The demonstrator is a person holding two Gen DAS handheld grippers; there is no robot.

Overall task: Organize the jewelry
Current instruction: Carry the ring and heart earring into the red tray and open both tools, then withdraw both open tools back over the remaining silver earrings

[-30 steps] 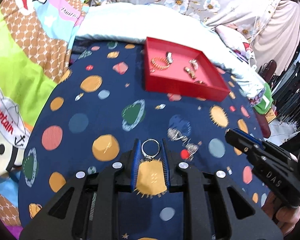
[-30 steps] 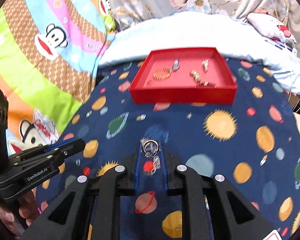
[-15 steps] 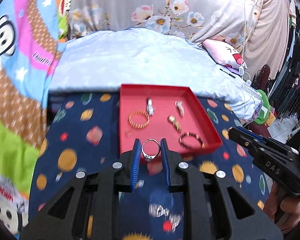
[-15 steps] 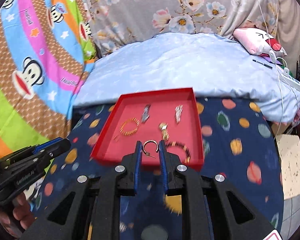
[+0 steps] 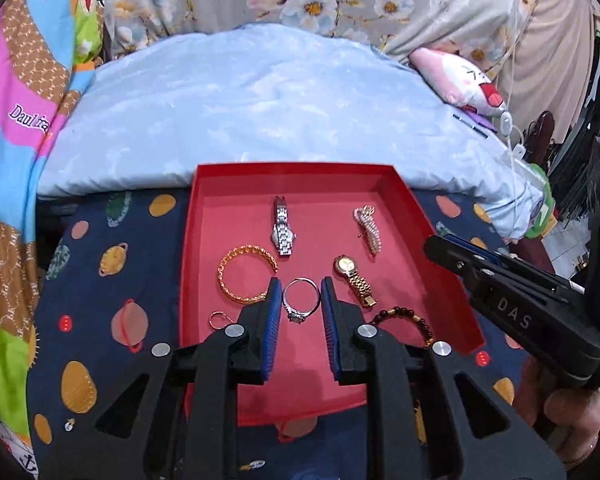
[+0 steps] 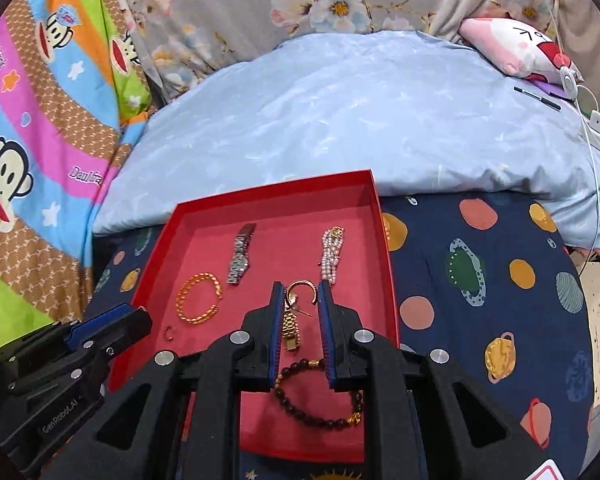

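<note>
A red tray (image 5: 404, 196) (image 6: 384, 240) lies on the navy planet-print cloth. In it are a silver watch (image 5: 283, 227), a gold bangle (image 5: 240, 276), a gold watch (image 5: 352, 276), a pearl piece (image 5: 367, 226), a dark bead bracelet (image 6: 316, 396) and a small hoop (image 5: 218, 319). My left gripper (image 5: 300, 298) is shut on a silver ring (image 5: 300, 300) and holds it over the tray. My right gripper (image 6: 299, 300) is shut on a gold hoop earring (image 6: 300, 290) over the tray, above the gold watch (image 6: 290, 326).
A light blue quilt (image 5: 260, 100) lies behind the tray. A monkey-print blanket (image 6: 40, 120) is at the left, a pink plush pillow (image 6: 516, 48) at the far right. A cable (image 6: 592, 140) runs down the right side. The cloth's edge drops off at the right.
Both grippers have lifted their pieces off the cloth and moved forward. They now hang over the red tray, which looks much closer.
</note>
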